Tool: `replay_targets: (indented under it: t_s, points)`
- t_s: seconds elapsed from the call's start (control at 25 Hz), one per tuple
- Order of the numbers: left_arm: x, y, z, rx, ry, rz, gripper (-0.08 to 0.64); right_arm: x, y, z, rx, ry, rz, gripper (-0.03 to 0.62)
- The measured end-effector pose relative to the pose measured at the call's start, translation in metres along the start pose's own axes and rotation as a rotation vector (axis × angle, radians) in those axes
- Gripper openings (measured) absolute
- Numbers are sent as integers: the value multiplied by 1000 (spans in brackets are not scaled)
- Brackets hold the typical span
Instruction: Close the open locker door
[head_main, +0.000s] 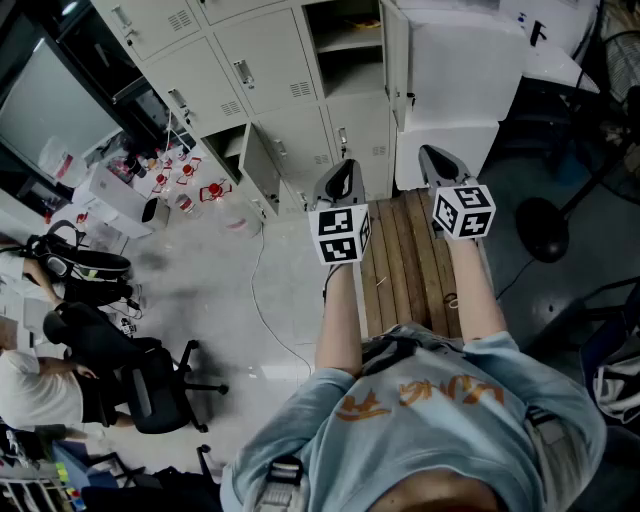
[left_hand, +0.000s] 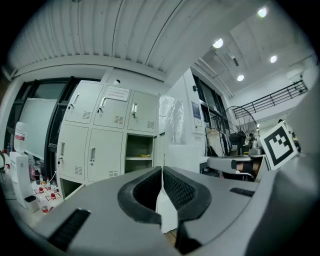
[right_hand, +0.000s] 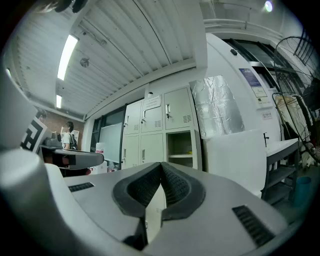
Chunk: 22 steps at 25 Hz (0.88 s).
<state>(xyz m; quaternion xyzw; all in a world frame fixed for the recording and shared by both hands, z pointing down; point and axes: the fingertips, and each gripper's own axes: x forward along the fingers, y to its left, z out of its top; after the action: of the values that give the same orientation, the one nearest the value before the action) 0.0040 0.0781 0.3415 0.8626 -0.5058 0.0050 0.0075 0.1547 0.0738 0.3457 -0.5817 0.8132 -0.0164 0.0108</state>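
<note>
A bank of pale grey lockers (head_main: 270, 80) stands ahead. One compartment in its right column is open (head_main: 345, 45), with its door (head_main: 396, 55) swung out to the right. It shows as a dark open compartment (left_hand: 139, 156) in the left gripper view and as an open compartment (right_hand: 181, 147) in the right gripper view. A lower compartment on the left (head_main: 232, 148) is open too, and its door (head_main: 262, 168) stands ajar. My left gripper (head_main: 340, 187) and my right gripper (head_main: 440, 162) are held side by side, short of the lockers. Both are shut and empty, as the left gripper (left_hand: 162, 171) and the right gripper (right_hand: 161, 166) show up close.
I stand on a wooden pallet (head_main: 410, 260). A big white cabinet (head_main: 455, 70) adjoins the lockers on the right. Small bottles (head_main: 185, 180) and a cable (head_main: 262, 300) lie on the floor at left. Seated people and an office chair (head_main: 150, 385) are further left.
</note>
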Motion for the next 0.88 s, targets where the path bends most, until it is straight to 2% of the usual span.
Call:
replay_targets:
  t_s: [0.24, 0.44, 0.88]
  points:
    - [7, 4, -4, -20, 7, -11, 28, 7, 2, -3, -8, 5, 5, -3]
    - [13, -2, -7, -33, -5, -28, 28, 8, 6, 6, -10, -64, 38, -5]
    - [22, 14, -16, -108, -12, -10, 28, 17, 9, -7, -35, 0, 72, -5]
